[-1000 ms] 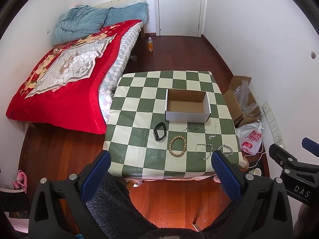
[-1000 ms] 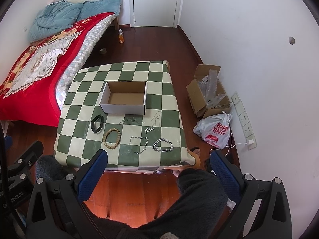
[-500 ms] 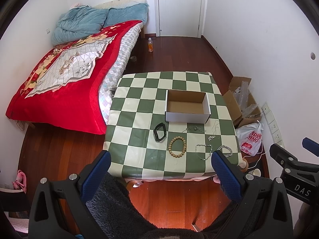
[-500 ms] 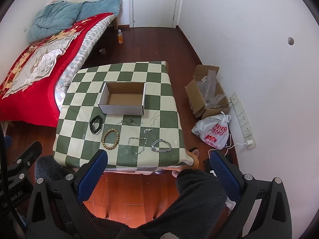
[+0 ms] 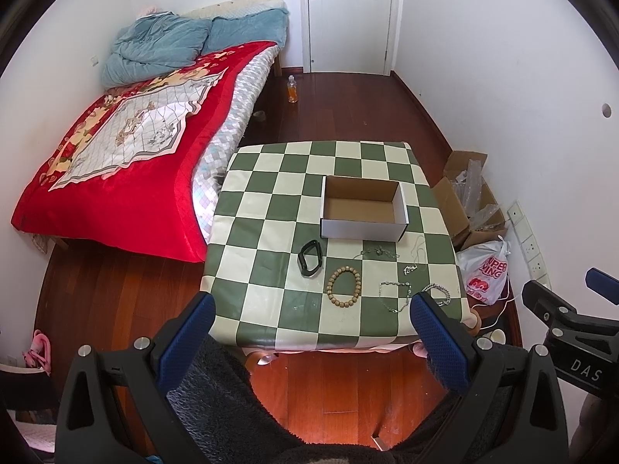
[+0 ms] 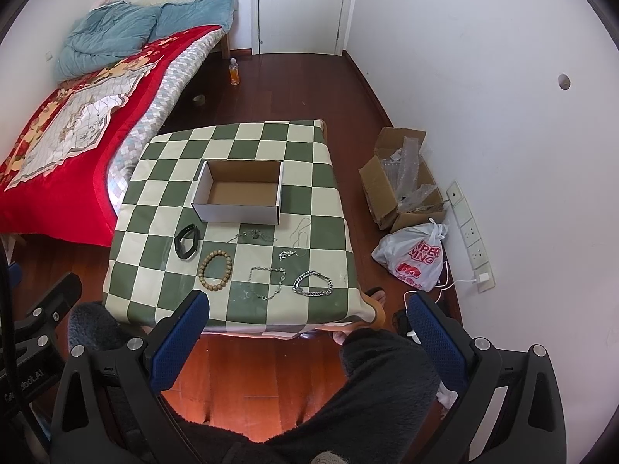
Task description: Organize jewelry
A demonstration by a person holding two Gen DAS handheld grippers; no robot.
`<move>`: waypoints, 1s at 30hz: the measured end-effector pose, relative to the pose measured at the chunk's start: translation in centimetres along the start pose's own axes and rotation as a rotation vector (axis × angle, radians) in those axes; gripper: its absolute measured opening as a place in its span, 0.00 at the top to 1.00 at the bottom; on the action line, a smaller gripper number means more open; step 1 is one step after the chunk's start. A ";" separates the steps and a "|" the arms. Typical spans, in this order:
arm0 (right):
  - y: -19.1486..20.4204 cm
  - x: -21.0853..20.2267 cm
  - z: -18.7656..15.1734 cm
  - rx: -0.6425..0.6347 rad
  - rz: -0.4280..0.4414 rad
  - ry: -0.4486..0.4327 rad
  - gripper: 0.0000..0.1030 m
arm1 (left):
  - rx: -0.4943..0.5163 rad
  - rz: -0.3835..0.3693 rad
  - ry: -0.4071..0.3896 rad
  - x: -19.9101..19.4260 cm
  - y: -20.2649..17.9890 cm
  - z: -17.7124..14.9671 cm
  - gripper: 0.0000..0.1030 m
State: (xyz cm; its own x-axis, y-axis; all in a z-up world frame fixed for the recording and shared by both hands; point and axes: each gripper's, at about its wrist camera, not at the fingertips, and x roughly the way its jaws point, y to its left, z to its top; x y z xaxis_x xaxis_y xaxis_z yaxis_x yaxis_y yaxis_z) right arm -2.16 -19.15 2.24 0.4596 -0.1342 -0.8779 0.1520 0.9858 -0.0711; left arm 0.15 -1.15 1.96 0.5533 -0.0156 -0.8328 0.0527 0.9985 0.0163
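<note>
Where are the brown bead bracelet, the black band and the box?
wooden bead bracelet (image 6: 215, 272): right wrist view, on the beads at its left side.
black band (image 6: 187, 241): right wrist view, on its strap at the right edge.
cardboard box (image 6: 236, 211): right wrist view, on its white front wall.

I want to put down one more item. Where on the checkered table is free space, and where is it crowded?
The table is bare left of the cardboard box, behind it, and at its right edge. The crowded strip is in front of the box: black band, wooden bead bracelet, silver chains.
</note>
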 end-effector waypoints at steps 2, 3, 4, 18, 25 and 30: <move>0.0 -0.1 0.0 -0.003 -0.001 0.002 0.00 | 0.001 0.001 0.000 0.0 0.1 0.0 0.00; 0.0 -0.1 0.1 -0.002 -0.001 0.002 0.00 | 0.000 0.001 0.000 -0.1 0.1 0.0 0.00; 0.0 -0.2 0.1 -0.003 -0.001 0.003 0.00 | 0.001 0.001 -0.001 -0.1 -0.1 0.1 0.00; 0.1 -0.8 0.2 -0.015 0.010 -0.011 0.00 | -0.001 0.001 -0.021 -0.8 0.5 -0.3 0.00; 0.1 -0.4 0.5 -0.004 0.017 -0.018 0.00 | -0.031 0.087 -0.046 1.3 2.0 0.7 0.00; -1.2 2.5 1.4 0.055 0.008 -0.010 0.00 | -0.033 0.188 -0.043 5.9 3.1 2.6 0.00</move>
State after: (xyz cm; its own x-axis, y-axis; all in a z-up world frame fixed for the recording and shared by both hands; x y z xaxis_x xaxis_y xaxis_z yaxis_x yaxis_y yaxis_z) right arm 0.03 -20.80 0.76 0.4697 -0.1277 -0.8736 0.1961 0.9798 -0.0378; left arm 5.75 1.73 -1.47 0.5861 0.1696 -0.7923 -0.0817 0.9852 0.1504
